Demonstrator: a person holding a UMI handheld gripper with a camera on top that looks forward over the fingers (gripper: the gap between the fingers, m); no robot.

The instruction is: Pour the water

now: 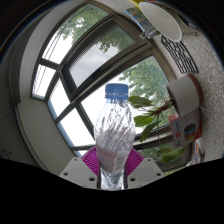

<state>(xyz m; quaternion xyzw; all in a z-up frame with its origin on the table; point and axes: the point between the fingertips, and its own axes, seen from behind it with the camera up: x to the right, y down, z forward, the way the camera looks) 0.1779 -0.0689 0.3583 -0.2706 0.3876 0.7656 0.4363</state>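
Observation:
A clear plastic water bottle (pixel 113 135) with a blue cap (pixel 116 92) stands upright between my fingers. My gripper (pixel 112 163) is shut on the bottle's lower body; the magenta pads (pixel 91 160) press on both its sides. The bottle is held up in the air in front of a window. Its base is hidden below the fingers. No cup or other vessel shows.
A large window (pixel 70 70) with a dark frame fills the background, with green trees outside. A white lamp or fixture (pixel 170 30) hangs at the upper right. A white box-like object (pixel 188 100) and a colourful carton (pixel 185 130) stand at the right.

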